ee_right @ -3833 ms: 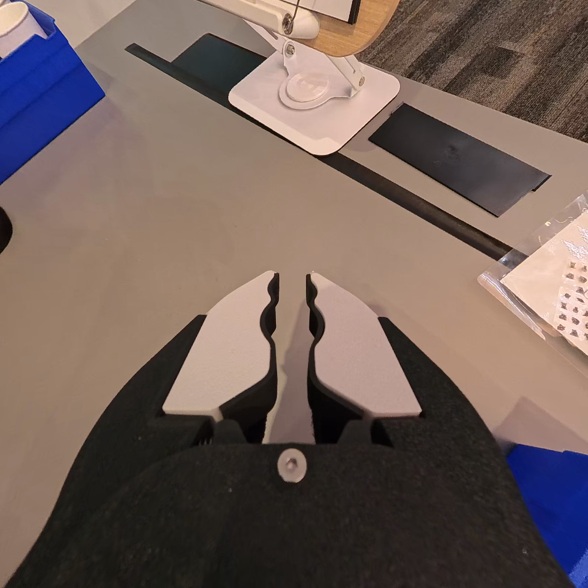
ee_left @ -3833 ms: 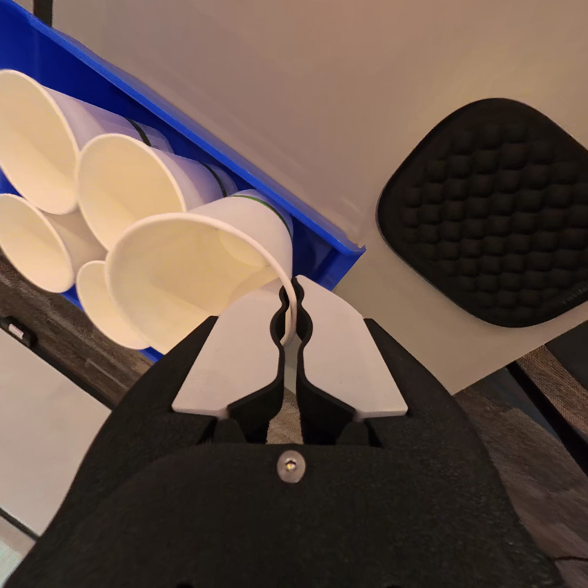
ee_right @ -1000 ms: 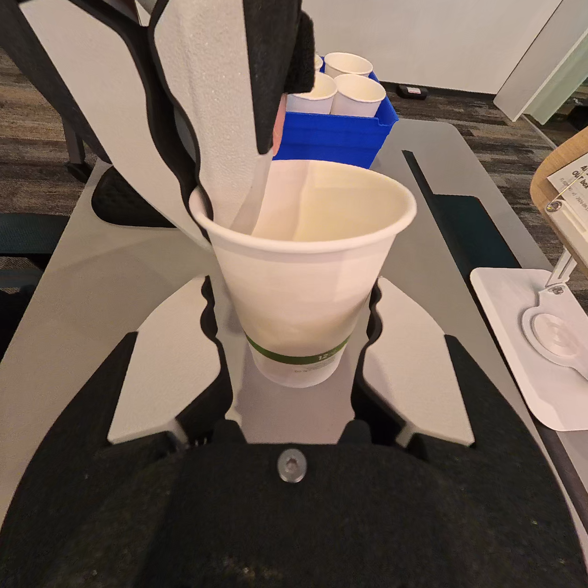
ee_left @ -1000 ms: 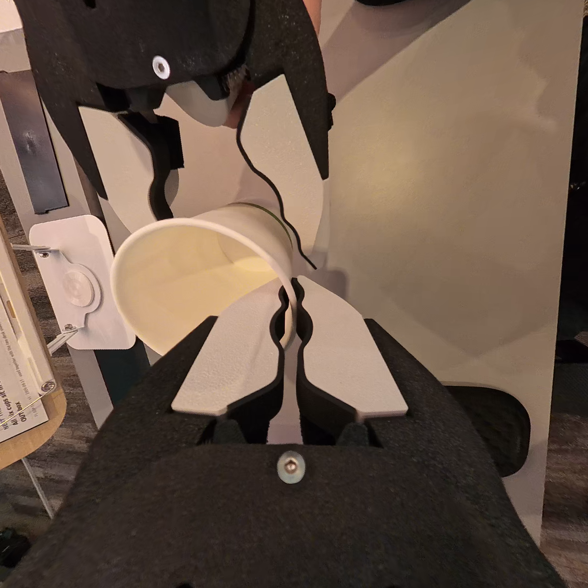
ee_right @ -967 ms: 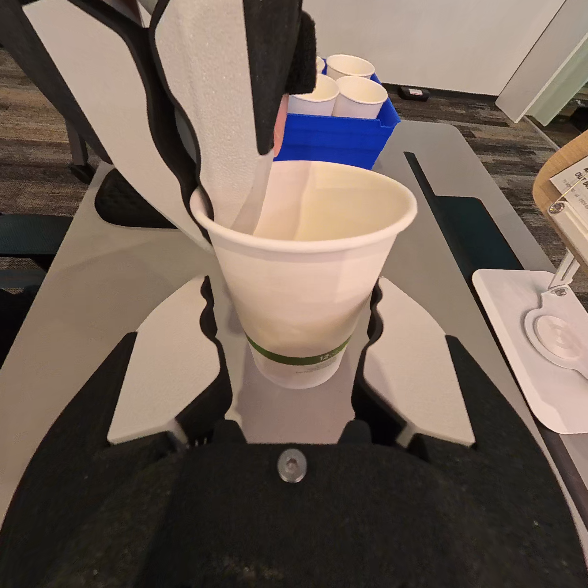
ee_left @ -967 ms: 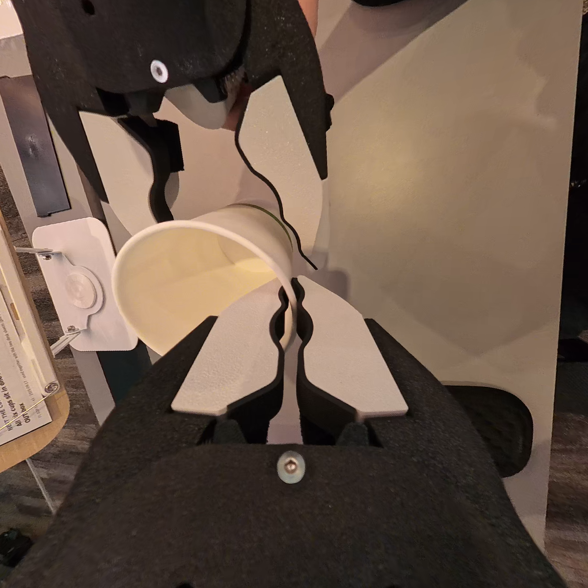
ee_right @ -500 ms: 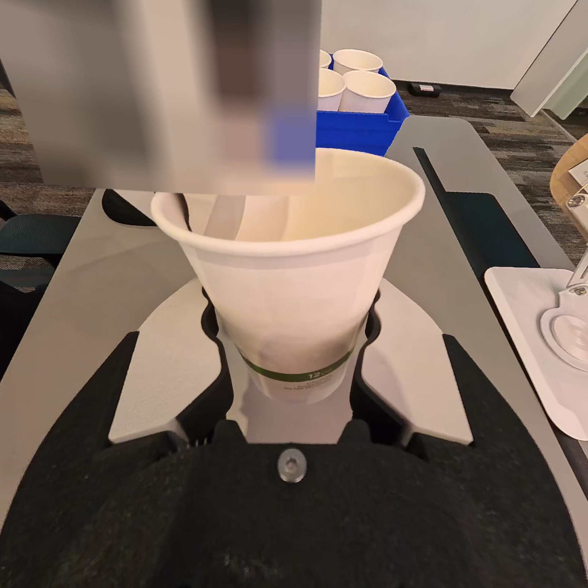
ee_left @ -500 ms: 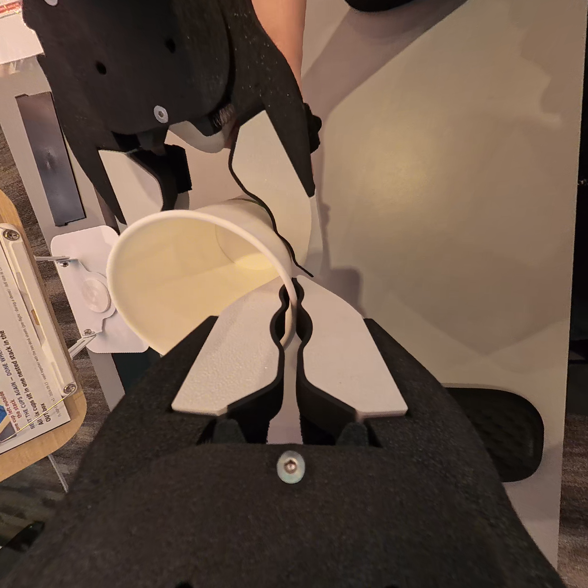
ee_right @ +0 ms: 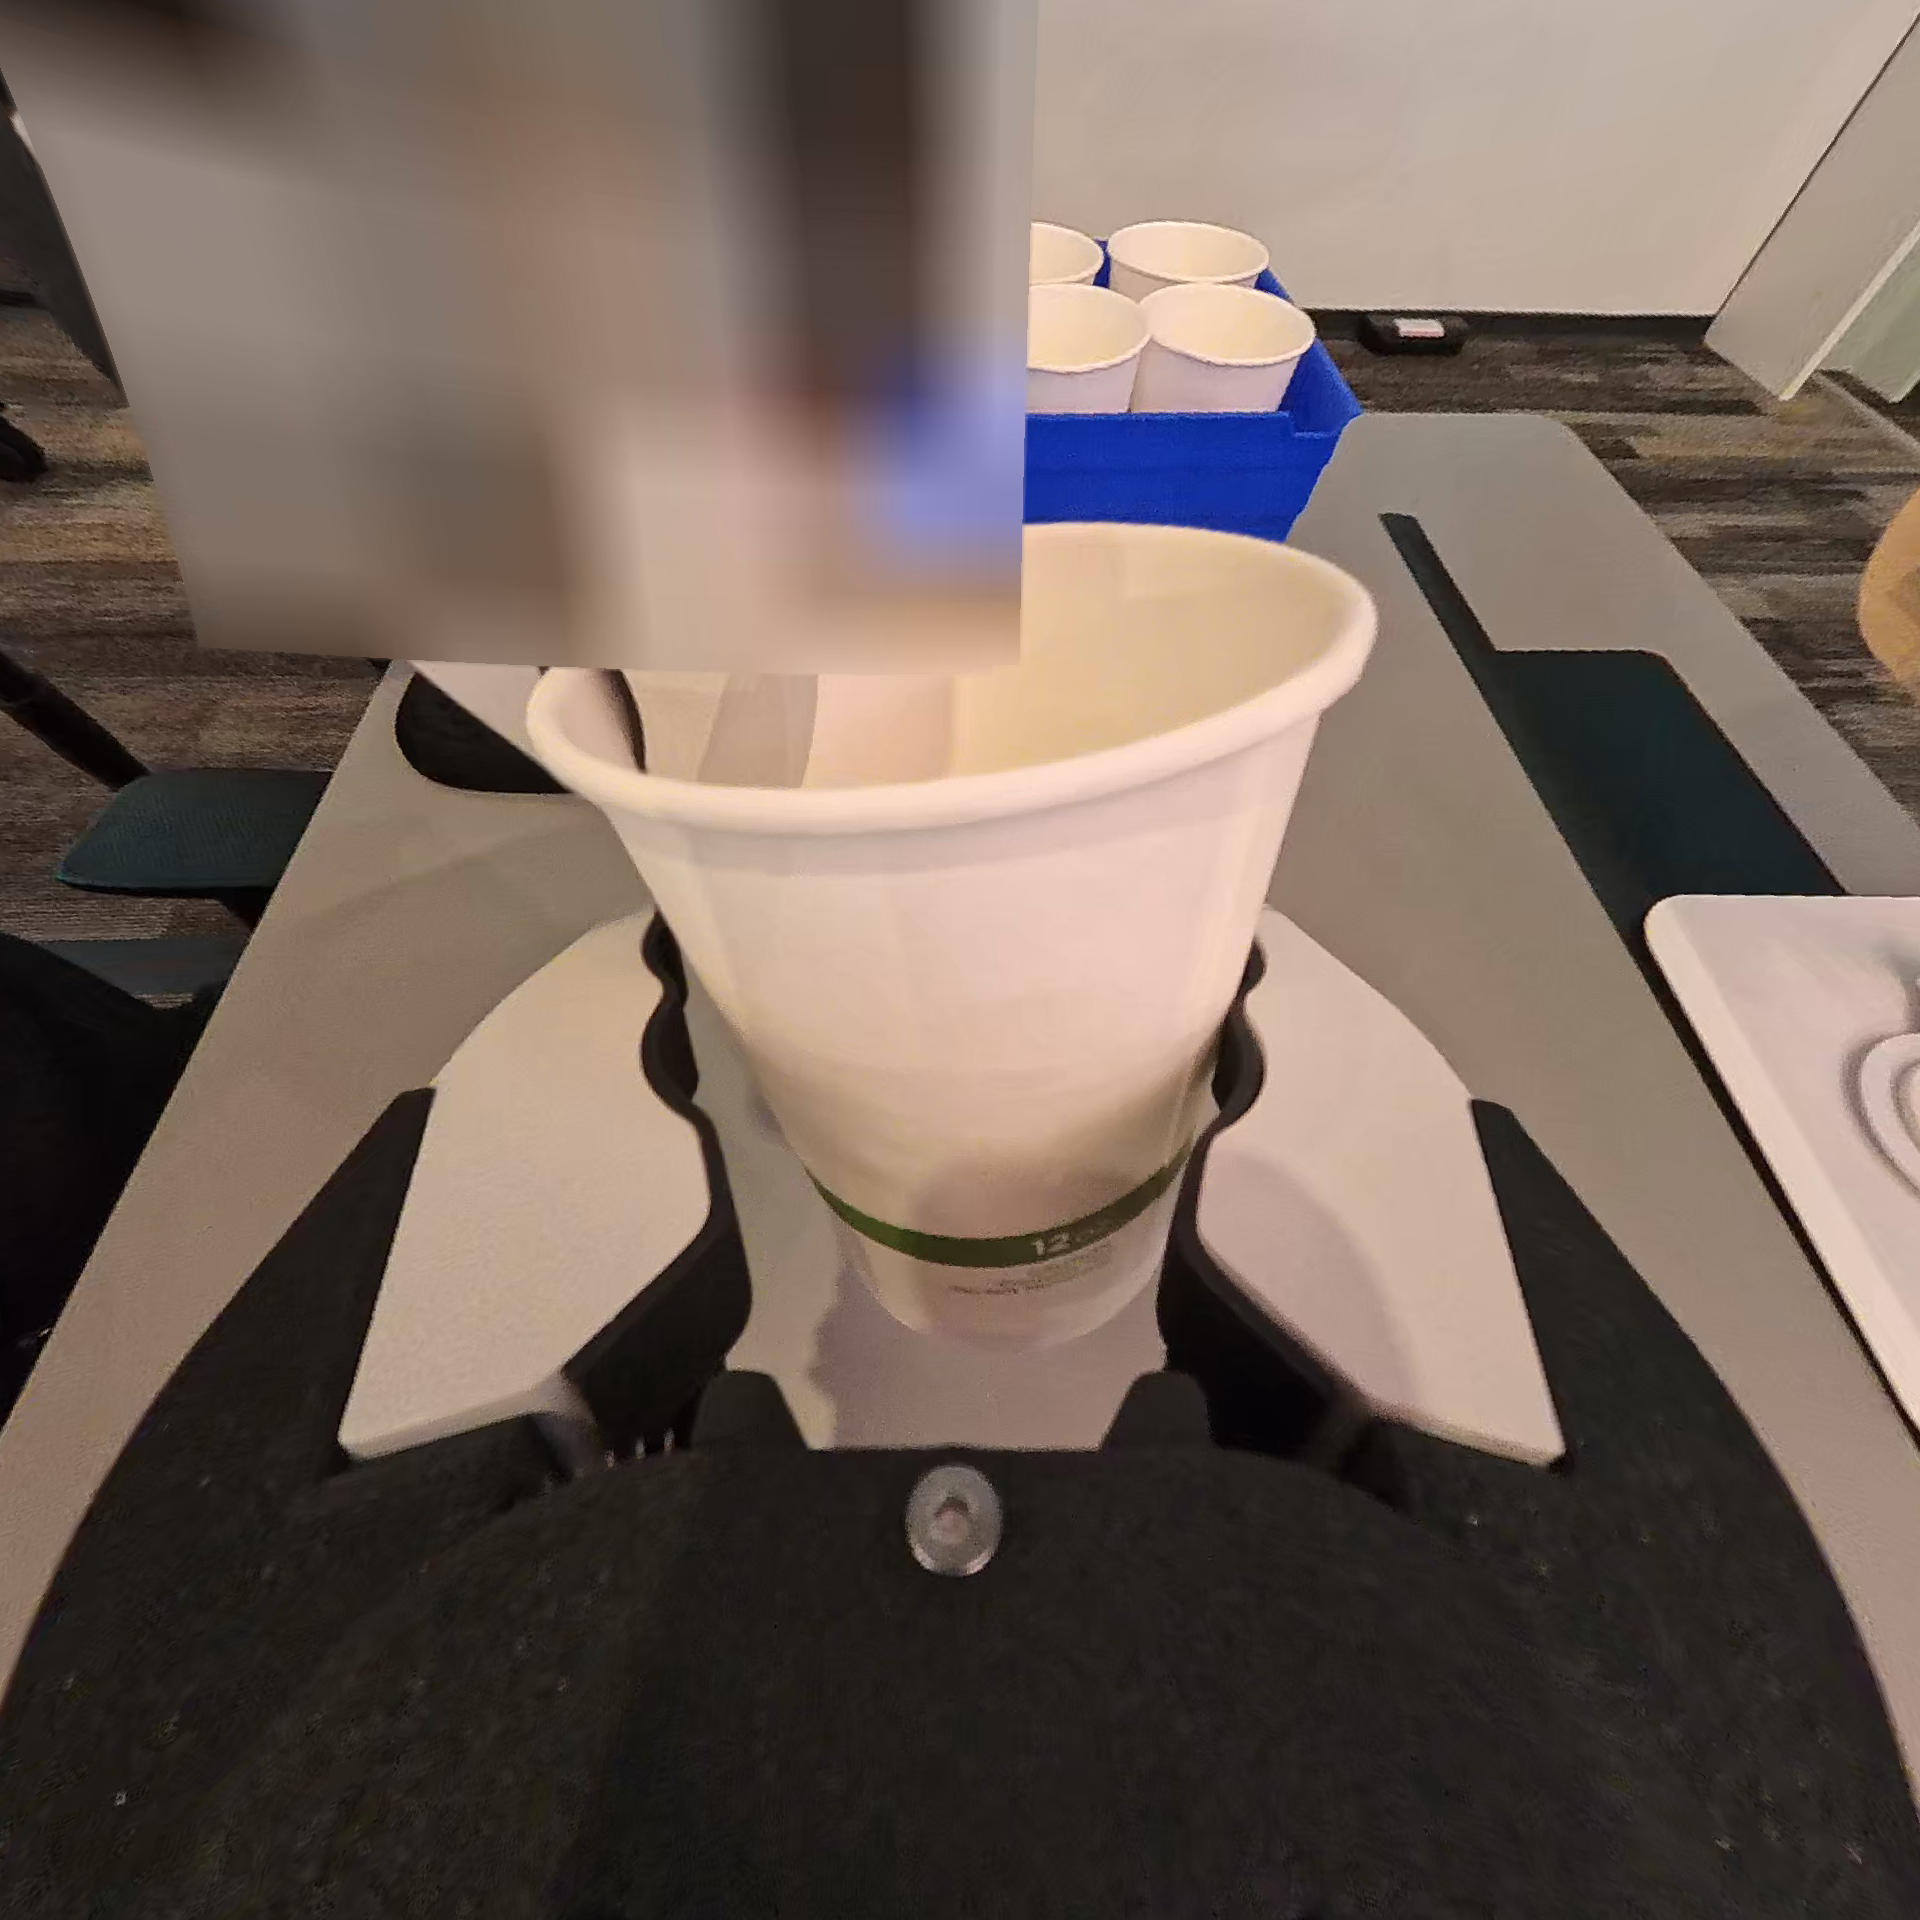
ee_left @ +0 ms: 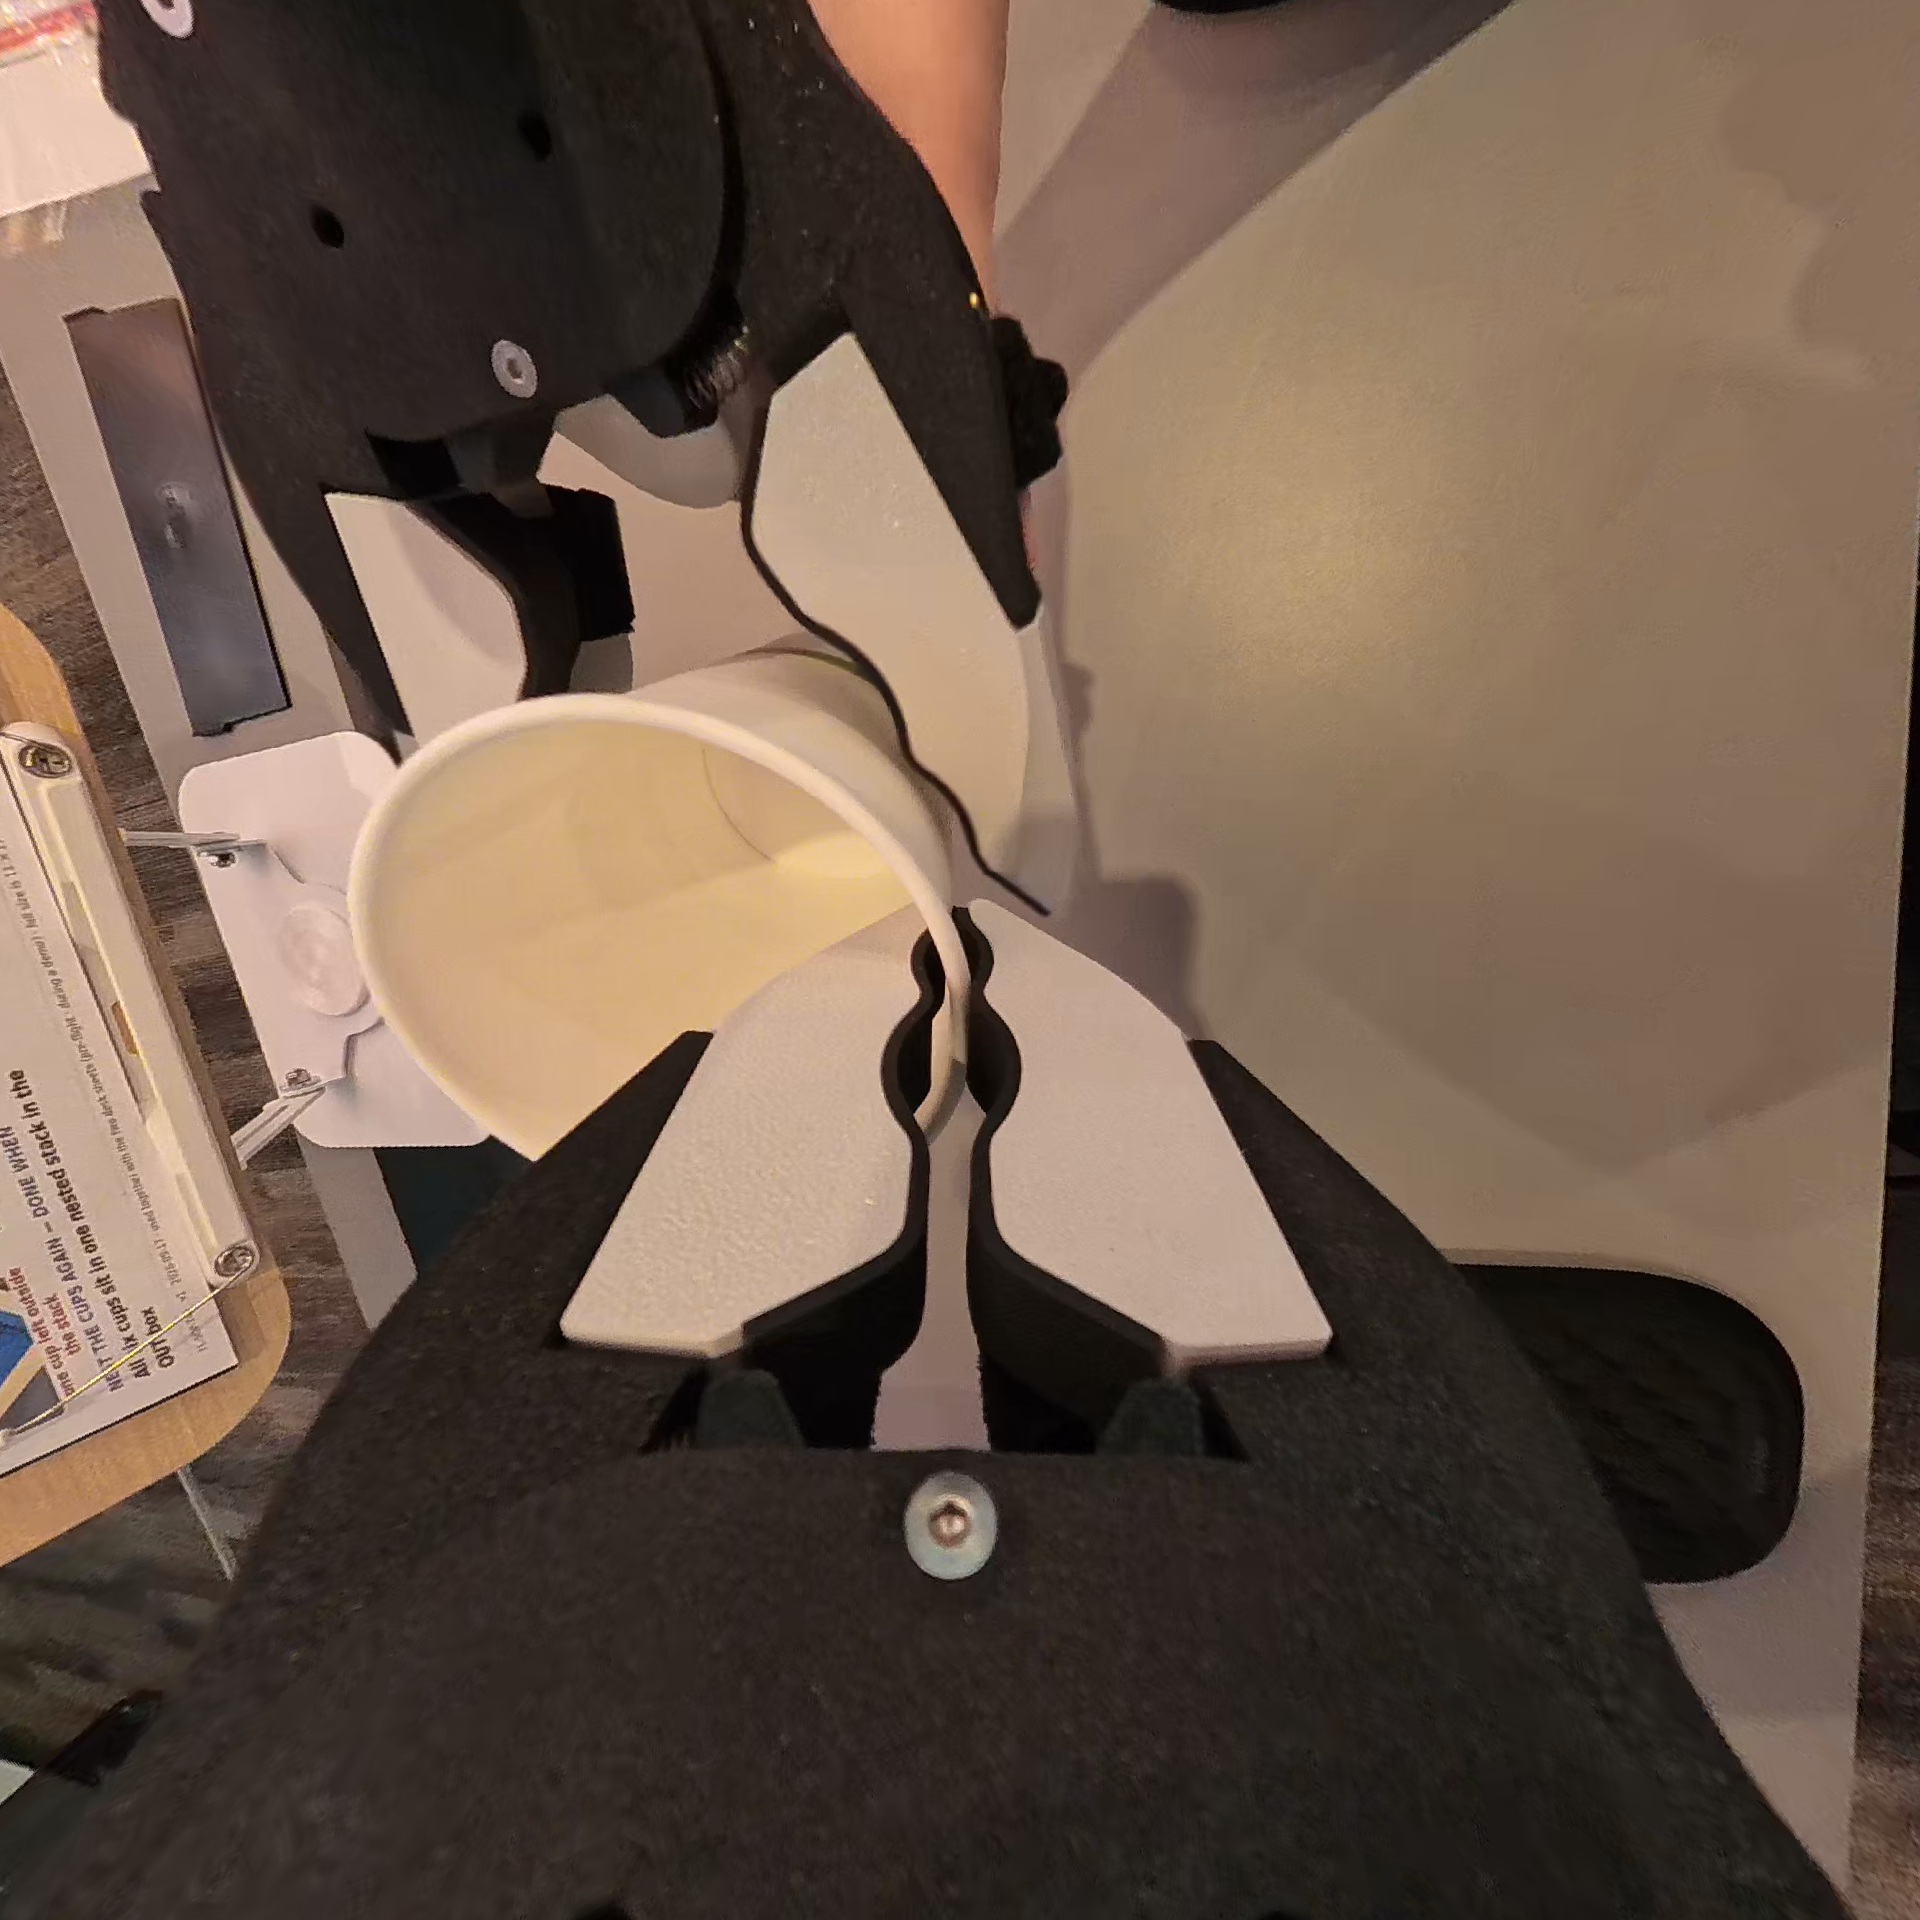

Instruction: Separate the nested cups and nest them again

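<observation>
A white paper cup with a green band point(ee_right: 966, 935) is held between both grippers above the grey table point(ee_right: 1455, 644). My left gripper point(ee_left: 951, 920) is shut on the cup's rim point(ee_left: 935, 883), with one finger inside the cup point(ee_right: 758, 727) and one outside. My right gripper point(ee_right: 956, 951) is closed around the cup's lower body, both pads touching its wall just above the green band. In the left wrist view the right gripper point(ee_left: 790, 769) comes in from above and grips the cup's base end. I cannot tell whether more than one cup is nested here.
A blue bin point(ee_right: 1174, 457) with several white cups point(ee_right: 1216, 343) stands at the table's far end. A white stand base point(ee_right: 1787, 1091) and a wooden sign board point(ee_left: 94, 1195) are at the side. A black pad point(ee_left: 1662, 1434) lies at the table's edge.
The left gripper carried the cup from the blue bin to the right gripper. In the last second the right gripper's fingers closed onto the cup's lower body.
</observation>
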Motion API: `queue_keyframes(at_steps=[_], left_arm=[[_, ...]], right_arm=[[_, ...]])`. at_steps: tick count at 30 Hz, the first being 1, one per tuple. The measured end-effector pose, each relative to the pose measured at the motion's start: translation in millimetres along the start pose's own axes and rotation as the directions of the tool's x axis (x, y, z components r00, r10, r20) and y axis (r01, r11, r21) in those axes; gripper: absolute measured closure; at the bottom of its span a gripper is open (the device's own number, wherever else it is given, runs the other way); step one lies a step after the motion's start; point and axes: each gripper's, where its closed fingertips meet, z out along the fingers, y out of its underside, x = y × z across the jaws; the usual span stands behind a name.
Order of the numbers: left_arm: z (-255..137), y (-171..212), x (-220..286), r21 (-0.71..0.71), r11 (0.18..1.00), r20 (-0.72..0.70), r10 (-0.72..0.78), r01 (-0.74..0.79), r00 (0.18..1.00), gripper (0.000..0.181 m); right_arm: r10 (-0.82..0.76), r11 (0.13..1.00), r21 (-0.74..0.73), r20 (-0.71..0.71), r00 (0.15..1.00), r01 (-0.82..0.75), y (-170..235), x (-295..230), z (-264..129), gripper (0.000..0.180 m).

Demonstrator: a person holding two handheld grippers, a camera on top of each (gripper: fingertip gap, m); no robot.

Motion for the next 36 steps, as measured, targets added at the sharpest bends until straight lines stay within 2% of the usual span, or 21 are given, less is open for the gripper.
queue_keyframes(at_steps=[15, 19, 29, 36], left_arm=[[4.8, 1.4, -0.2, -0.004, 1.000, -0.003, -0.007, 0.007, 1.000, 0.180], [4.6, 0.8, -5.3, 0.012, 0.999, 0.014, -0.033, 0.033, 0.999, 0.161], [-4.7, 8.5, -12.2, 0.061, 0.995, 0.095, -0.082, 0.076, 0.992, 0.137], [-39.8, 32.9, -10.6, 0.191, 0.968, 0.189, -0.200, 0.164, 0.961, 0.129]], right_arm=[[0.001, 1.000, 0.020, 0.006, 1.000, -0.001, -2.3, 2.6, -5.4, 0.091], [0.002, 1.000, 0.003, 0.025, 1.000, -0.002, 1.0, 0.3, -3.4, 0.091], [0.011, 1.000, 0.004, 0.021, 1.000, -0.012, 3.9, 4.1, -4.2, 0.091], [0.026, 1.000, 0.007, -0.038, 0.999, -0.026, 6.0, 21.8, -21.7, 0.091]])
